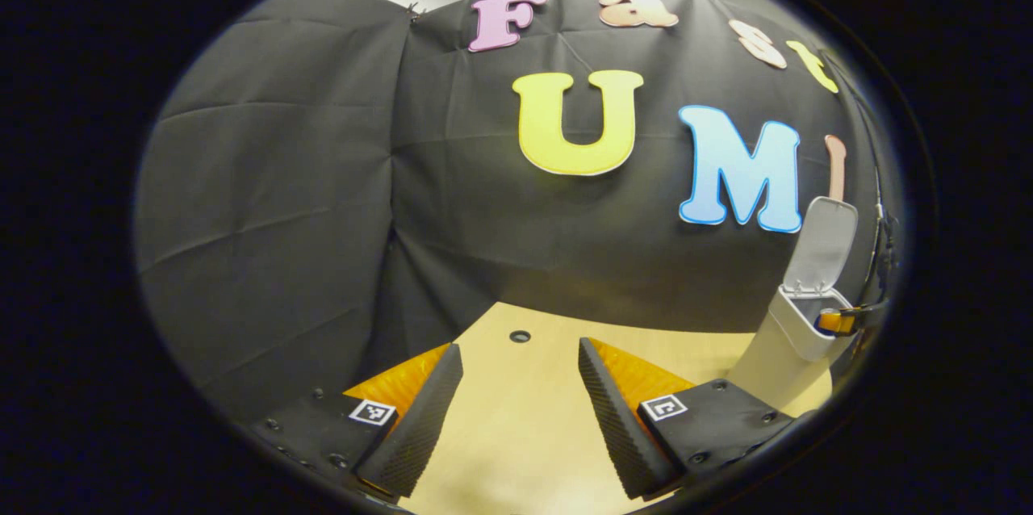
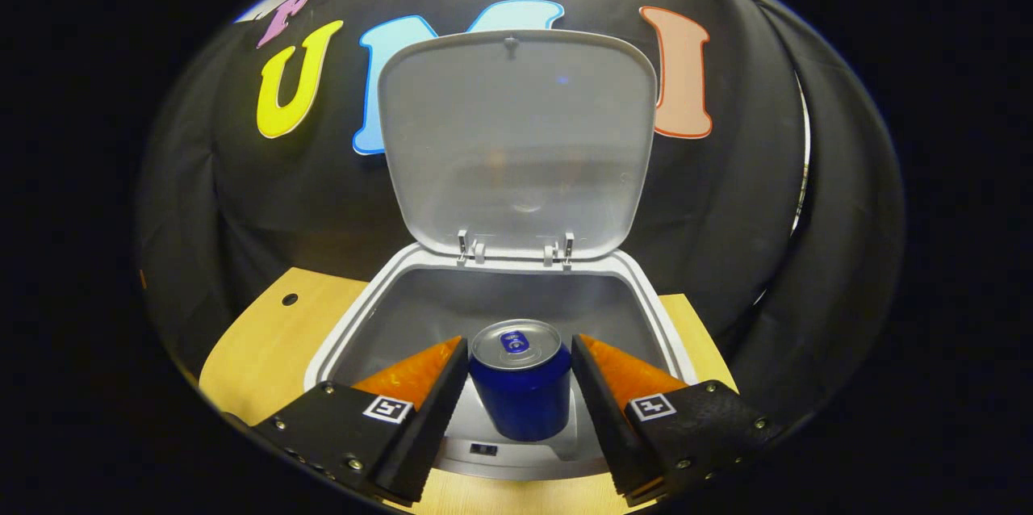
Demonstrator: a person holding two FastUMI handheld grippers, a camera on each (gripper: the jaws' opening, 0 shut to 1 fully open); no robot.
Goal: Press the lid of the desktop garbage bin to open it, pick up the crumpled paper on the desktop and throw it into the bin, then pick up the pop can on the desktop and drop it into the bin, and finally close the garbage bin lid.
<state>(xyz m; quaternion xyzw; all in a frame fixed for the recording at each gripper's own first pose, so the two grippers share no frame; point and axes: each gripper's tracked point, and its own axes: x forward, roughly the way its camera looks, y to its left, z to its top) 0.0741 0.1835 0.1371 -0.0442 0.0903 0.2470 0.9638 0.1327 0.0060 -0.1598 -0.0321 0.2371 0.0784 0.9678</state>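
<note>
right gripper (image 2: 520, 378) clamps the upright pop can (image 2: 520, 386) over the bin (image 2: 355, 313) — lid (image 2: 516, 144) standing open; left gripper (image 1: 520, 402) hangs wide above the tabletop (image 1: 516, 434).

In the right gripper view, the lower part of the upright blue pop can with a silver top (image 2: 520, 386) is hidden between the fingers of the right gripper (image 2: 520, 398), so contact with the pads cannot be judged. The floor of the white plastic desktop bin (image 2: 343, 321) is screened by the can. In the left gripper view, the bin's base is cut off at the picture's edge, and a small orange-tipped object (image 1: 839, 321) at its rim is too small to be identified
</note>
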